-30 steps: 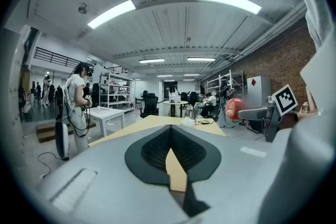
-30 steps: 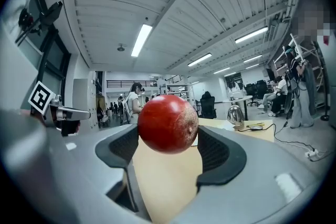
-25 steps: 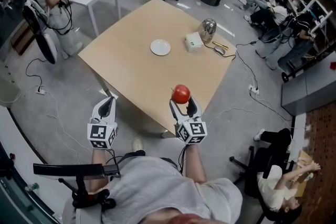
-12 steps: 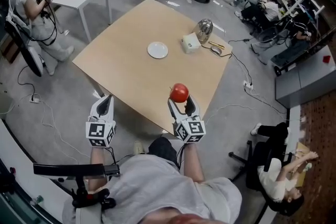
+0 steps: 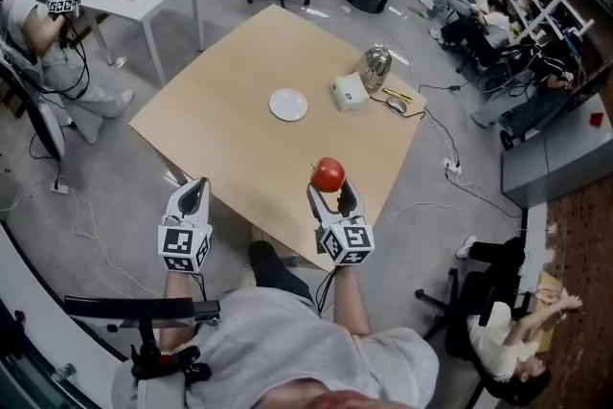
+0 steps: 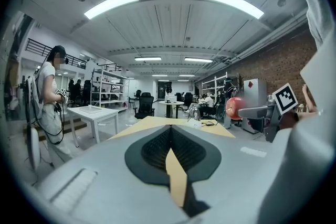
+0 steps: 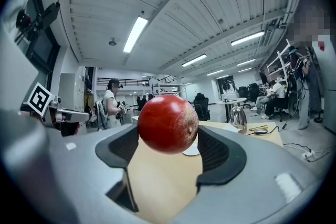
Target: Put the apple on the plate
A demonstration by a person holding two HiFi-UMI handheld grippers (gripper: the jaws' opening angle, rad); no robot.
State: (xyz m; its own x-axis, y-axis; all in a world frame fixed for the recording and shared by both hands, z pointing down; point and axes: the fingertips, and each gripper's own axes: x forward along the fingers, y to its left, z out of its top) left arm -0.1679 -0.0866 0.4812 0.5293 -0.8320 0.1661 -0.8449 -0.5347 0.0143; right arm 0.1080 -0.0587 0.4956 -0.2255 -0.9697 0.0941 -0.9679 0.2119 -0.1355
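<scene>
Right hand-held gripper (image 5: 330,194) grasps apple (image 7: 168,123); left hand-held gripper (image 6: 170,136), per its own view, clenched.

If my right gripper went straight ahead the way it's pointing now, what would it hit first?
The right gripper, holding the apple, points across the table toward the white plate. That is the first thing in line, though the gripper may be high enough to pass over it.

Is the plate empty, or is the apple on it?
Empty. The plate lies bare; the apple is clamped in the right tongs over the table edge.
</scene>
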